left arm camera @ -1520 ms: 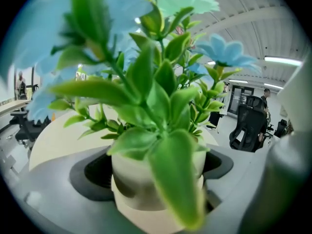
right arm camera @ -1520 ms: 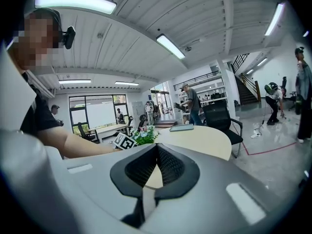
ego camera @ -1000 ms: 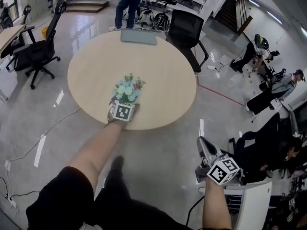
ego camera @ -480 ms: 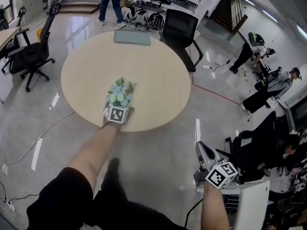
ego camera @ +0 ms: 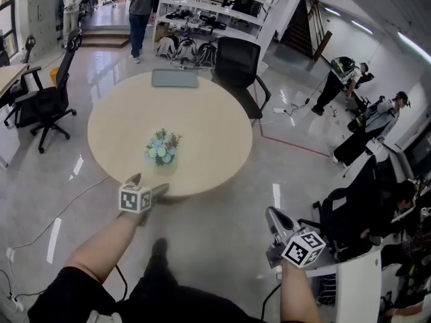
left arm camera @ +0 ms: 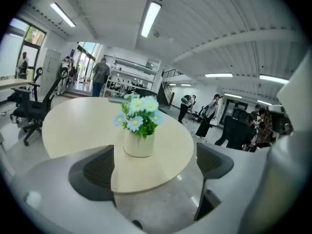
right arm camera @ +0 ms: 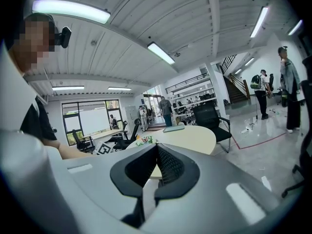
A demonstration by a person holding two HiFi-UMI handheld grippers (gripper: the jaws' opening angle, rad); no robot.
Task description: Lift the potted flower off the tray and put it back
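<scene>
The potted flower (ego camera: pixel 161 148), pale blue blooms in a white pot (left arm camera: pixel 139 143), stands upright on the bare top of the round beige table (ego camera: pixel 209 133), near its front edge. A flat grey tray (ego camera: pixel 175 78) lies at the table's far edge, well apart from the pot. My left gripper (ego camera: pixel 147 183) hovers just off the front edge, open, its dark pads (left arm camera: pixel 97 167) wide apart with nothing between them and the pot a little beyond. My right gripper (ego camera: pixel 273 215) hangs low at my right side over the floor, its jaws closed tip to tip and empty.
Black office chairs stand to the left (ego camera: pixel 40 106) and behind the table (ego camera: pixel 236 62). Several people are at the right (ego camera: pixel 350 79) and at the back (ego camera: pixel 143 5). A white seat (ego camera: pixel 357 281) is near my right arm. Glossy floor surrounds the table.
My left gripper has let go of the pot and drawn back toward me past the table's edge. The pot stays standing on the table. The right gripper has barely moved.
</scene>
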